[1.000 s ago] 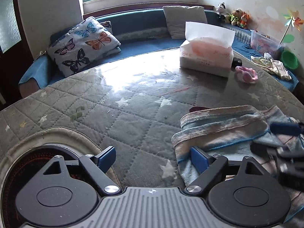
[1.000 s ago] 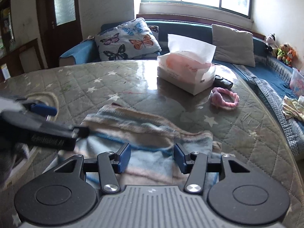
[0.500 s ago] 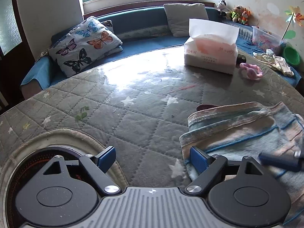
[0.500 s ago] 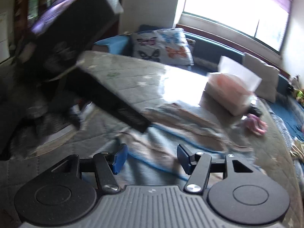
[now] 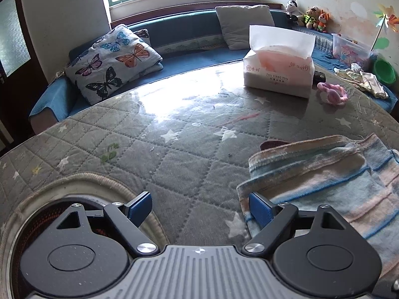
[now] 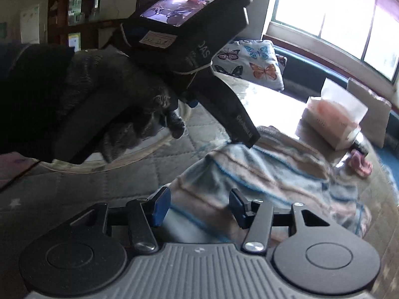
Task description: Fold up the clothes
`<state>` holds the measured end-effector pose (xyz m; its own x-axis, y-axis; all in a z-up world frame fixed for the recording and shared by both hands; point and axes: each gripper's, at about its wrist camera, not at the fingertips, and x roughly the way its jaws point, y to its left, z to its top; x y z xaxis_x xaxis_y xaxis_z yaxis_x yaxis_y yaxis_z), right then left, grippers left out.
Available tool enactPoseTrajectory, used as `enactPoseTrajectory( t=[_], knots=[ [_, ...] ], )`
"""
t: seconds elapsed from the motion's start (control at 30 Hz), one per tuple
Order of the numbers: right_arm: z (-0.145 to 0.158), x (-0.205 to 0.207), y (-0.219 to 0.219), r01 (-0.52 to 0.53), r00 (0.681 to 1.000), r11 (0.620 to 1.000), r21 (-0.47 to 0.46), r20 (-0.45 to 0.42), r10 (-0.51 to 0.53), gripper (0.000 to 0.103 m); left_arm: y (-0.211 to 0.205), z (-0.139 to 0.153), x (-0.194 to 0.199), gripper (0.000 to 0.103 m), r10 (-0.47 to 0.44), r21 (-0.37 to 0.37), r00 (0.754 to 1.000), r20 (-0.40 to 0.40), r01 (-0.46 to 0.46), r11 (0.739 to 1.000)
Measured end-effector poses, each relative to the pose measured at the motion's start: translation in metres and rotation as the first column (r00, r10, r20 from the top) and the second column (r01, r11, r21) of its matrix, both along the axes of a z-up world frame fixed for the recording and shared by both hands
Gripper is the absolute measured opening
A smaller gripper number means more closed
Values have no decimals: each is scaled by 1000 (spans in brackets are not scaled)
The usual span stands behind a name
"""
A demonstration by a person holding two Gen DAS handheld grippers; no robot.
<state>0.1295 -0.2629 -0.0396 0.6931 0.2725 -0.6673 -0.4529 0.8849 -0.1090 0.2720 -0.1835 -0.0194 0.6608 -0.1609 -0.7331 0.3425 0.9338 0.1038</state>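
A striped blue, pink and beige garment (image 5: 324, 174) lies partly folded on the quilted table, right of centre in the left wrist view; it also shows in the right wrist view (image 6: 269, 174). My left gripper (image 5: 200, 209) is open and empty, its right finger at the garment's near left corner. My right gripper (image 6: 198, 206) is open and empty, hovering over the garment's near edge. The left gripper's body, held by a gloved hand (image 6: 112, 104), fills the upper left of the right wrist view.
A tissue pack (image 5: 278, 67) and a pink hair tie (image 5: 333, 93) sit at the table's far side. A round rimmed cutout (image 5: 49, 199) lies at near left. A sofa with a butterfly pillow (image 5: 112, 62) runs behind the table.
My right gripper has pulled back and swung left, leaving the left wrist view; the left gripper's body now fills its view. The left gripper barely moved. The garment lies as before.
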Motion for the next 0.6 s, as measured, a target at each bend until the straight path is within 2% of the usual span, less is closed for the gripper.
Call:
enactPoseTrajectory(
  t=[0.07,0.13,0.3,0.47,0.6],
  knots=[
    [4,-9,-6,12,1000,999,37,-4,-12,55,4,3,-11,87,-6,-10,1000,1,6,1000],
    [7,-18,-14,36,999,997,75,-6,-35,62,9,5,-23,87,-13,-21,1000,3,13,1000],
    [16,-45,-43,146,988,980,133,22,-150,66,20,12,-52,87,-27,-51,1000,7,27,998],
    [9,-57,-81,285,958,942,176,-44,-282,67,27,11,-76,87,-36,-51,999,10,36,998],
    [17,-65,-89,295,955,937,186,-24,-296,67,28,9,-93,87,-50,-44,999,9,50,998]
  ],
)
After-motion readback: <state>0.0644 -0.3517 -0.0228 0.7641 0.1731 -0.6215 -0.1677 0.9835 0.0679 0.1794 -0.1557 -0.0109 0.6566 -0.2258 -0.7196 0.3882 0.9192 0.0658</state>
